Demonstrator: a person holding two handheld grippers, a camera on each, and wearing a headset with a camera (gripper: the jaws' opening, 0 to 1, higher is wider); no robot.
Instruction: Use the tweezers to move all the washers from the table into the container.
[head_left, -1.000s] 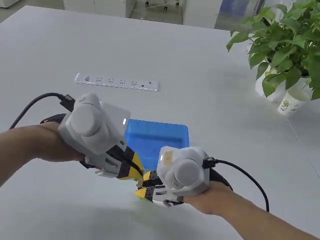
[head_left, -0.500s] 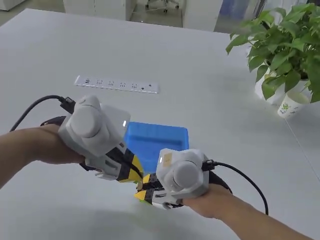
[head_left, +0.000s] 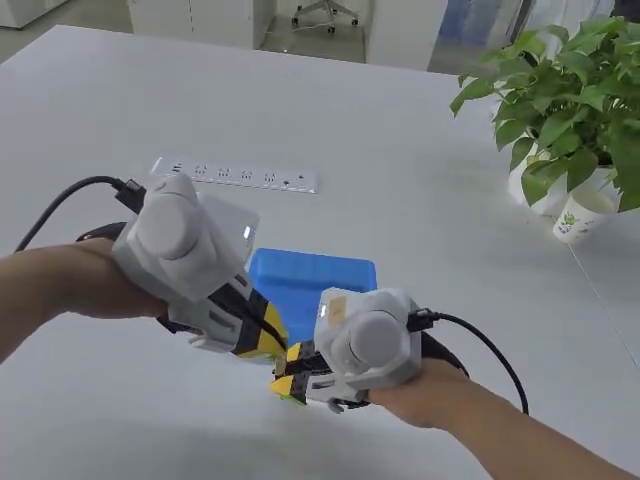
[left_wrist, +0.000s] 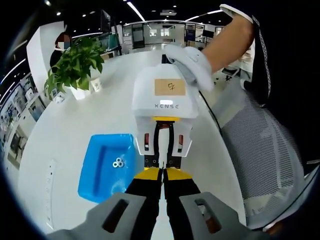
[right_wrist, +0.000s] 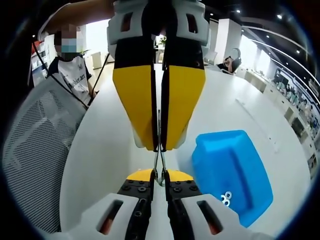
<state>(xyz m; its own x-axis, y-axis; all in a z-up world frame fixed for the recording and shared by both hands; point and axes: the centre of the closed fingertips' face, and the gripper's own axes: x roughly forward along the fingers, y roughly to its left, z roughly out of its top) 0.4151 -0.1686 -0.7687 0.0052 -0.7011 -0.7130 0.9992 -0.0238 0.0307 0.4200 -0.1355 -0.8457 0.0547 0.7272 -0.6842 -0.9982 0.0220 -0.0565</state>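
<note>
Because the tweezers (right_wrist: 159, 145) are so thin and slippery, both tools are pinching them at once. The left tool (left_wrist: 161, 172) and the right tool (right_wrist: 159, 176) point straight at each other, tip to tip, just above the counter (head_left: 400, 200). The tweezers run in a line from one to the other.

In the right gripper view, the tweezers sit in the narrow slit between the left tool's yellow jaws. Their near end goes down into the right tool's own jaws. Both tools look squeezed closed on the tweezers. I think the person is lining the tweezers up or passing them across, so one tool can get a good hold before picking anything up.

The tweezers are bare metal, shiny and skinny like two flat needles joined at one end. The tools have fat, smooth jaws in yellow and black, with white plastic bodies behind them.

The container (right_wrist: 235, 165) sits just beside both tools. It is a bright blue plastic tray with rounded corners and low sloped walls. A few washers (left_wrist: 118, 162) lie inside it. They are tiny flat silver rings, touching each other. The counter is pale, smooth and flat. I cannot see any washers on the bare counter near the tools.
</note>
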